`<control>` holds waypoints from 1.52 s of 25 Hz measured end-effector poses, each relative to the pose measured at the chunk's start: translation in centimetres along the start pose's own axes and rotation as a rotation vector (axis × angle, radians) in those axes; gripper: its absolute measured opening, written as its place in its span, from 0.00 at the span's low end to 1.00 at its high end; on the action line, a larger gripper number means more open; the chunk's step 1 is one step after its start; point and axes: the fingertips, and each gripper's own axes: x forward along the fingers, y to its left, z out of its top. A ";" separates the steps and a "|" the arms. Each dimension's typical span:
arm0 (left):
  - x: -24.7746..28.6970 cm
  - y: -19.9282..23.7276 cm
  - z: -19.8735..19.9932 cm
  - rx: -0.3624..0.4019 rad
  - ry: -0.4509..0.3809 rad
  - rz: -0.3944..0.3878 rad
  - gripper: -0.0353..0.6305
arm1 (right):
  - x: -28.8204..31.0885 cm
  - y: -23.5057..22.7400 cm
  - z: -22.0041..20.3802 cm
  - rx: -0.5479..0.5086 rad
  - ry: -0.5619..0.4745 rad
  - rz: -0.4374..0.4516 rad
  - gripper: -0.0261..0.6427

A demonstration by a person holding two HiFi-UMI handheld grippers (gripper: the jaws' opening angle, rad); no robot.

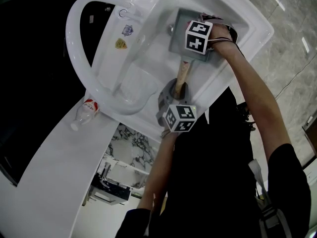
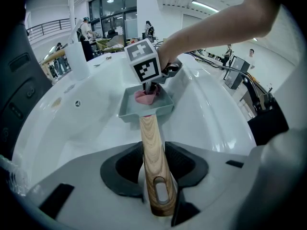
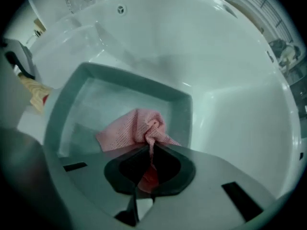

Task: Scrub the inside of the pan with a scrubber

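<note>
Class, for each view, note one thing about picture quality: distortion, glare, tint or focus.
Head view: corners fall dark, white sink bright. Left gripper view: fisheye bends the sink rim; the wooden pan handle is sharp. Right gripper view: bluish-green cast, pink mesh scrubber slightly soft.

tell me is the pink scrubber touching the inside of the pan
Touching. The right gripper view shows the scrubber, pinched in the right gripper, spread flat against the floor of the pan with no gap under it.

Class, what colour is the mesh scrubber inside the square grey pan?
Pink mesh scrubber; clearest in the right gripper view.
</note>
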 end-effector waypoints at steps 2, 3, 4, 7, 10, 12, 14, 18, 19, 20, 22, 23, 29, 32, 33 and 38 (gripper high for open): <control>0.0 0.0 0.0 -0.001 0.002 -0.002 0.28 | 0.4 -1.2 -0.6 -0.032 0.033 -0.099 0.09; 0.0 0.0 0.0 -0.003 0.003 -0.002 0.28 | 0.5 -1.5 -0.9 -0.051 0.054 -0.131 0.09; 0.0 0.0 -0.1 -0.004 0.003 -0.001 0.28 | 0.5 -1.5 -1.3 -0.067 0.078 -0.148 0.09; 0.1 0.1 -0.1 0.000 0.004 0.010 0.28 | 0.2 -0.1 -2.3 -0.084 0.151 -0.072 0.09; 0.1 0.1 -0.1 0.008 0.007 0.019 0.28 | -1.0 3.9 -2.1 -0.047 0.137 0.216 0.09; 0.1 0.1 -0.1 0.008 0.009 0.021 0.28 | -2.1 6.7 -1.4 -0.015 0.104 0.401 0.09; 0.1 0.0 -0.1 0.008 0.011 0.021 0.28 | -2.9 8.6 -0.9 0.001 0.096 0.512 0.09; 0.2 0.1 -0.2 0.010 0.018 0.022 0.28 | -3.9 12.2 -0.5 -0.006 0.144 0.717 0.09; 0.2 0.0 -0.2 0.012 0.020 0.022 0.28 | -4.1 12.7 -0.7 -0.030 0.166 0.740 0.09; 0.2 0.0 -0.2 0.014 0.021 0.022 0.28 | -4.2 12.9 -0.9 -0.055 0.187 0.749 0.09; 0.2 0.0 -0.1 0.016 0.020 0.021 0.28 | -4.0 12.8 -1.2 -0.081 0.213 0.735 0.09; 0.2 0.0 -0.1 0.016 0.020 0.020 0.28 | -3.8 12.4 -1.3 -0.086 0.227 0.709 0.09; 0.1 0.1 -0.2 0.018 0.022 0.017 0.28 | -1.4 6.2 -3.2 -0.065 0.323 0.404 0.09; 0.1 0.1 -0.2 0.019 0.022 0.016 0.28 | -0.8 3.9 -3.8 -0.046 0.341 0.302 0.09; 0.1 0.1 -0.2 0.019 0.022 0.014 0.28 | -0.6 3.2 -4.0 -0.051 0.351 0.258 0.09; 0.1 0.0 -0.3 0.018 0.026 0.002 0.28 | 0.6 -0.5 -4.3 -0.058 0.360 0.039 0.09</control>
